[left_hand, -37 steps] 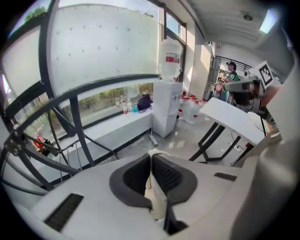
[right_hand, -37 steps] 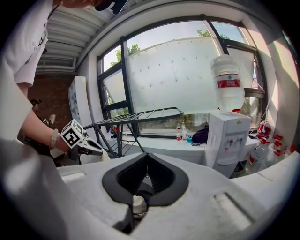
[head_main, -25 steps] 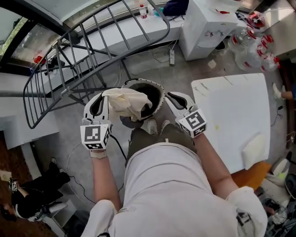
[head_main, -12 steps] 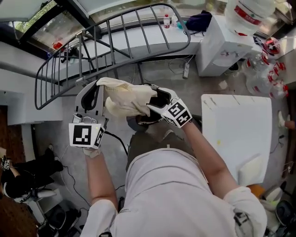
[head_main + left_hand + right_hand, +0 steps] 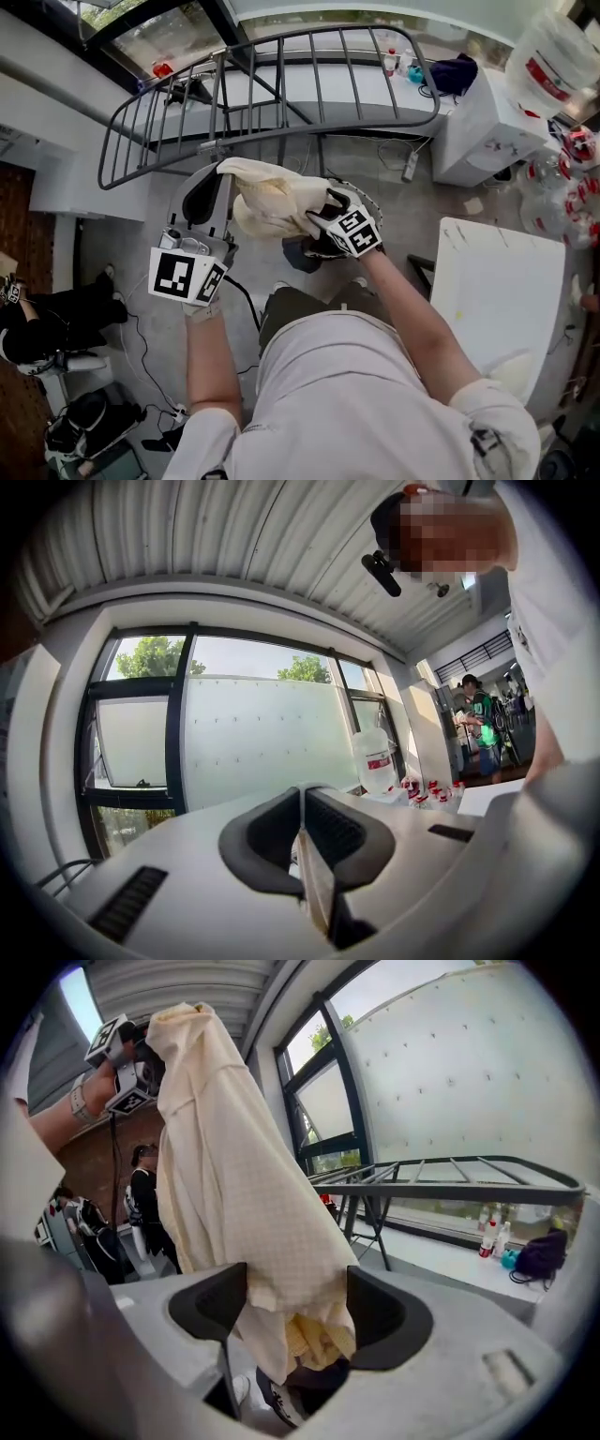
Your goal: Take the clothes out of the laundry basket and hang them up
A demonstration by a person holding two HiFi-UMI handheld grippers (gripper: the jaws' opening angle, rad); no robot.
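Garment: 1 cream garment (image 5: 277, 197), up in the air between the 2 grippers. It hangs over the laundry basket (image 5: 368, 202) and on the near side of the drying rack (image 5: 281, 84).
Left jaws: the left gripper (image 5: 217, 178) is clamped on a thin fold at the garment's top edge, and that pinch looks to be carrying the whole weight.
Right jaws: the right gripper (image 5: 323, 214) has just sprung wide open. Cloth hangs down through the gap and brushes the pads, but nothing is pinched there.
Handling: I'd call it light, soft and floppy. It sags and bunches the moment it's let go. The textured weave looks grippy rather than slick, and nothing about it looks fragile.
Where to take hold: best bet is a hem, collar or shoulder edge, well apart from the left pinch, so the cloth spreads out. A grab in the bunched middle would keep it balled up.
Count, clothes: 1 garment lifted. 1 dark bundle (image 5: 305, 255) sits low on the basket's near side, and I cannot tell whether it is clothing.
Count, gear: 2 grippers, 1 basket, 1 rack with many rails, and 1 white bench (image 5: 497, 281) at the right.
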